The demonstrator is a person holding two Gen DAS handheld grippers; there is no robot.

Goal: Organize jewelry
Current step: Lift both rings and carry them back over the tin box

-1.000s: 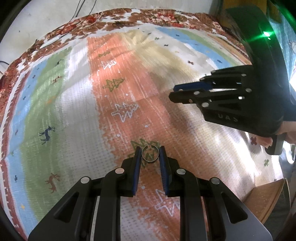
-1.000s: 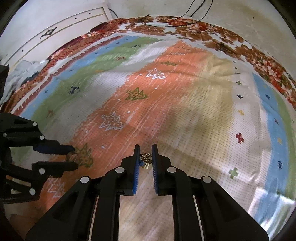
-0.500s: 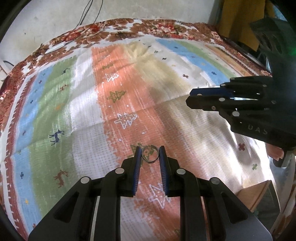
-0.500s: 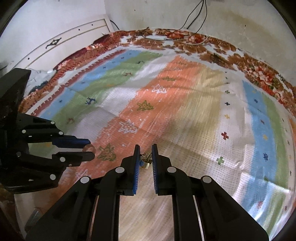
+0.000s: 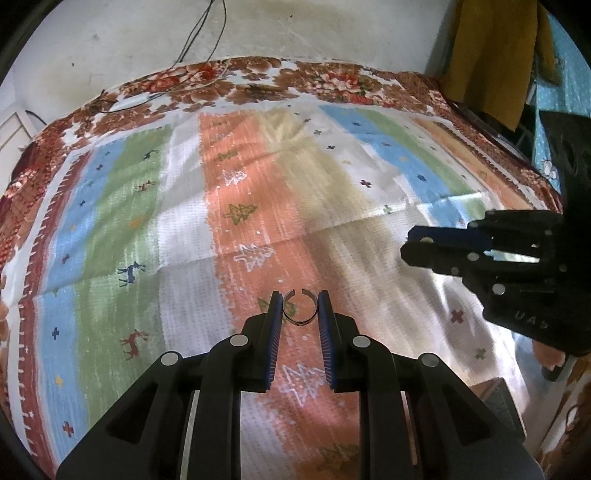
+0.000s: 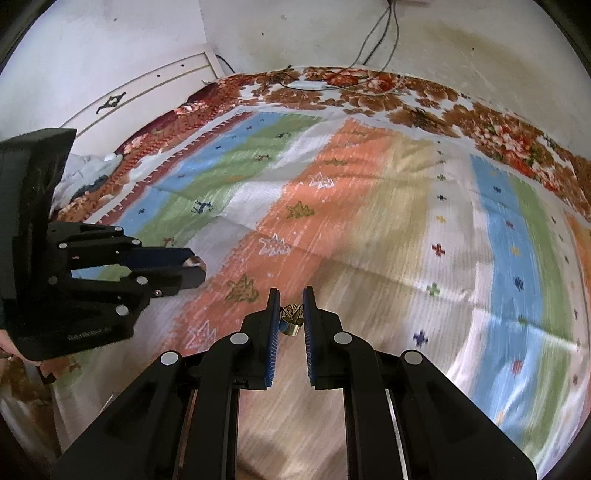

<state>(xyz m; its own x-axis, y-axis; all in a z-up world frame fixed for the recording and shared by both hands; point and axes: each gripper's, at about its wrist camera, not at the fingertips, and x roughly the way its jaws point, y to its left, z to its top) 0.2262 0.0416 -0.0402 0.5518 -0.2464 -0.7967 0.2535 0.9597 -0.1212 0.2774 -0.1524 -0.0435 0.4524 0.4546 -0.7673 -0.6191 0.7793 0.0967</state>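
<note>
My left gripper (image 5: 299, 309) is shut on a silver open-band ring (image 5: 299, 309) and holds it above the striped bedspread (image 5: 258, 192). My right gripper (image 6: 290, 315) is shut on a small gold ornate ring (image 6: 291, 319), also held above the bedspread (image 6: 369, 221). In the left wrist view the right gripper (image 5: 410, 245) is at the right, seen side-on. In the right wrist view the left gripper (image 6: 197, 267) is at the left, with the silver ring (image 6: 192, 261) between its tips.
A white wall with hanging cables (image 5: 192, 33) runs behind the bed. A yellow cloth (image 5: 491, 55) hangs at the upper right. A brown box corner (image 5: 495, 395) shows at the lower right. A white headboard (image 6: 140, 96) and a crumpled cloth (image 6: 88, 173) lie at the left.
Both grippers have risen and pulled back from the bedspread with their rings still held. More of the wall and bed edge shows. The right gripper has drifted right in the left view.
</note>
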